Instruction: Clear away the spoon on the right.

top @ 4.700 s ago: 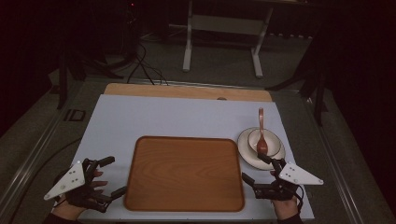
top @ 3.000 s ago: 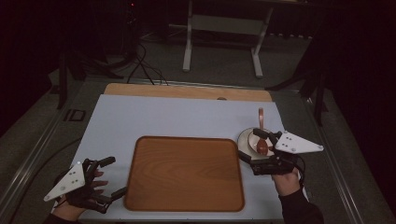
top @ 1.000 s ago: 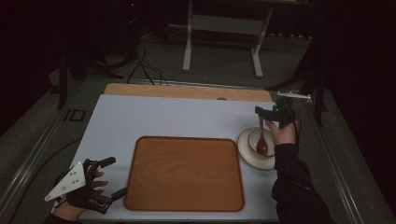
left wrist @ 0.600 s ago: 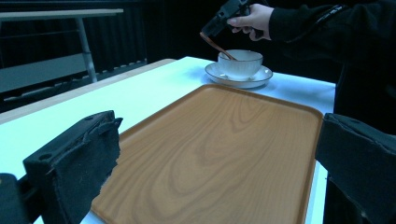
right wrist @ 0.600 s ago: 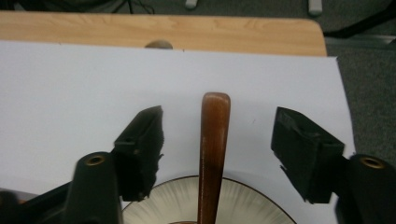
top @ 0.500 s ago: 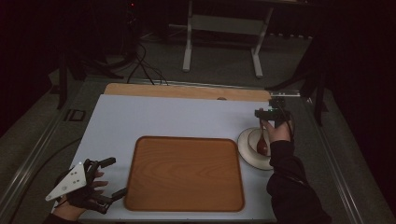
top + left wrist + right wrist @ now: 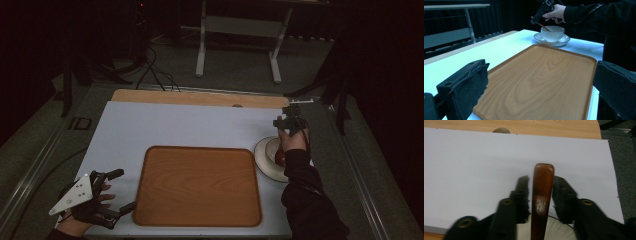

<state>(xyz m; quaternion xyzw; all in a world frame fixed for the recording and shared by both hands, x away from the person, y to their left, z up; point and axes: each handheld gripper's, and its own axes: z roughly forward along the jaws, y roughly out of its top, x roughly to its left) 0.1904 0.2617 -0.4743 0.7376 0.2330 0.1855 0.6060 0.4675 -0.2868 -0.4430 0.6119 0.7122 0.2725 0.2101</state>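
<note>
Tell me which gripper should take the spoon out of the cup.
Right. The right gripper already has its jaws on either side of the wooden spoon handle, above the cup on its saucer. The left gripper sits open at the near left, across the tray.

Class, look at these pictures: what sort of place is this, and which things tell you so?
Probably a recording lab, not a home: a covered work table in a dark room, cables on the floor, and a hand-held tool beside a wooden tray.
</note>
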